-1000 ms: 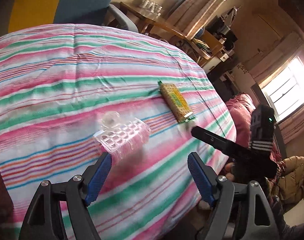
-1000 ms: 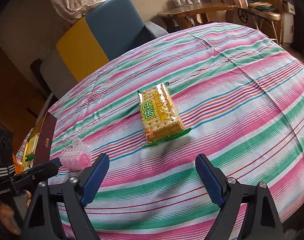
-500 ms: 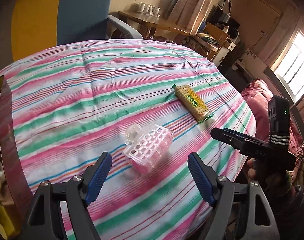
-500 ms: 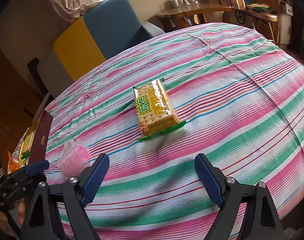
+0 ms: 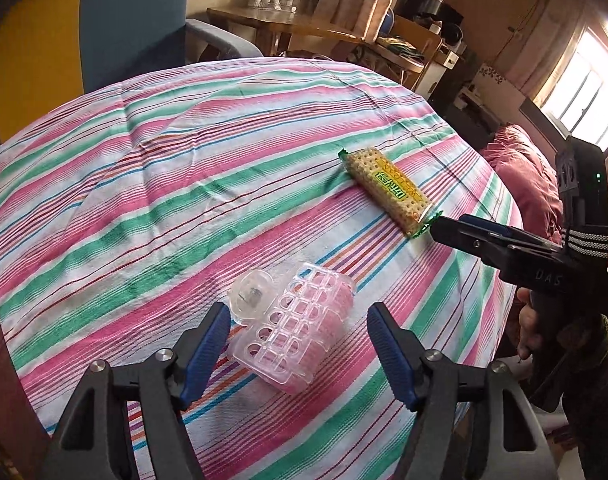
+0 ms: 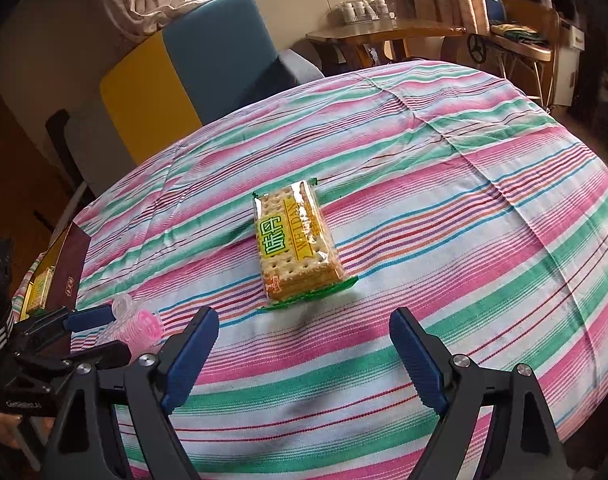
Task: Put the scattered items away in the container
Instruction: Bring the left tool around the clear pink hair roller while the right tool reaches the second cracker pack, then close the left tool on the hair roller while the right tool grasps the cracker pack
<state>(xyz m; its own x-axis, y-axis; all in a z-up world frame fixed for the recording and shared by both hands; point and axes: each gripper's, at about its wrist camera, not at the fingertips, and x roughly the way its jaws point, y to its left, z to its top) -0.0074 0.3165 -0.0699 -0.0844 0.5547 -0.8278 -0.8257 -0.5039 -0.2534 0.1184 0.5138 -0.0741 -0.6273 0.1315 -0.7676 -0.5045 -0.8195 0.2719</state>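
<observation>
striped tablecloth (image 5: 184, 184) beside blue-yellow armchair (image 6: 192, 68), curtained window (image 5: 580, 92).

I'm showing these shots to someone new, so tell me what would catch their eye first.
The striped cloth in pink, green and white fills both views. A cracker pack lies in the middle of it, just ahead of the open right gripper. Nearer the table's left edge, a clear hair roller with a pink core lies between the fingers of the left gripper, which are closing but not yet pressing on it.

Blue-yellow armchair (image 6: 192, 68), wooden side table (image 6: 384, 30), sunlit window (image 5: 580, 88).
</observation>
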